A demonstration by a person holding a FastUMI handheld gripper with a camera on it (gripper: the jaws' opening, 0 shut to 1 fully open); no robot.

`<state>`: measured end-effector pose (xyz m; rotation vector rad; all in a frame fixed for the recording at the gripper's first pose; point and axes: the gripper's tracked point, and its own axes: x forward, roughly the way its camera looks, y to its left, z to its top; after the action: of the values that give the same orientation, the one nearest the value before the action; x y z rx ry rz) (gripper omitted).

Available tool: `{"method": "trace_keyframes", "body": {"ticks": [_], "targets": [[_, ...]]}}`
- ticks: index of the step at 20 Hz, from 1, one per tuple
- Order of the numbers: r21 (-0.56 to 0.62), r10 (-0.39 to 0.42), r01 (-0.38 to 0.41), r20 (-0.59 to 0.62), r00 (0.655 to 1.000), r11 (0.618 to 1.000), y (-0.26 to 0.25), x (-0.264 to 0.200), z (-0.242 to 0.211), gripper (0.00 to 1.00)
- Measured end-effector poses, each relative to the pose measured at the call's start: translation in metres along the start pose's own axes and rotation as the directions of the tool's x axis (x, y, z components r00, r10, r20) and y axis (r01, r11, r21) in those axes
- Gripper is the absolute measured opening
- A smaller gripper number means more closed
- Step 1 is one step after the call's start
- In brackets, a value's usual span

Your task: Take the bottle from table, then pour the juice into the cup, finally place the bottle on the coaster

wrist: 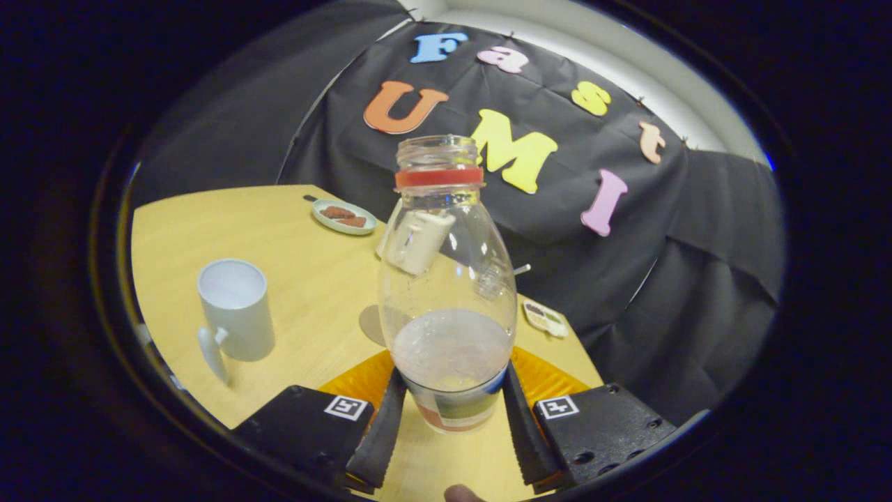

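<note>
Hand-held gripper (451, 411) clamps clear, rounded plastic bottle (447, 279) above orange coaster (359, 380).

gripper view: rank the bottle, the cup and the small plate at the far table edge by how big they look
1. bottle, held between the gripper fingers, nearest the camera, so its lead is partly nearness
2. cup
3. small plate, farthest away, so true size is unsure
</note>
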<state>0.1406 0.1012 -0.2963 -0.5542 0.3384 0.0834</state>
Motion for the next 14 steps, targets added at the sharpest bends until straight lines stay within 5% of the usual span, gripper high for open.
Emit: {"method": "trace_keyframes", "body": {"ticks": [3,7,12,14], "targets": [[-0.157,-0.059,0.063,0.028,0.998,0.986,0.004,0.007,0.005,0.74],[-0.362,-0.131,0.161,0.105,0.986,0.918,0.009,0.013,0.019,0.74],[-0.484,-0.122,0.164,0.117,0.986,0.859,0.019,0.017,0.017,0.74],[-0.562,-0.137,0.190,0.136,0.981,0.805,0.017,0.015,0.022,0.74]]}}
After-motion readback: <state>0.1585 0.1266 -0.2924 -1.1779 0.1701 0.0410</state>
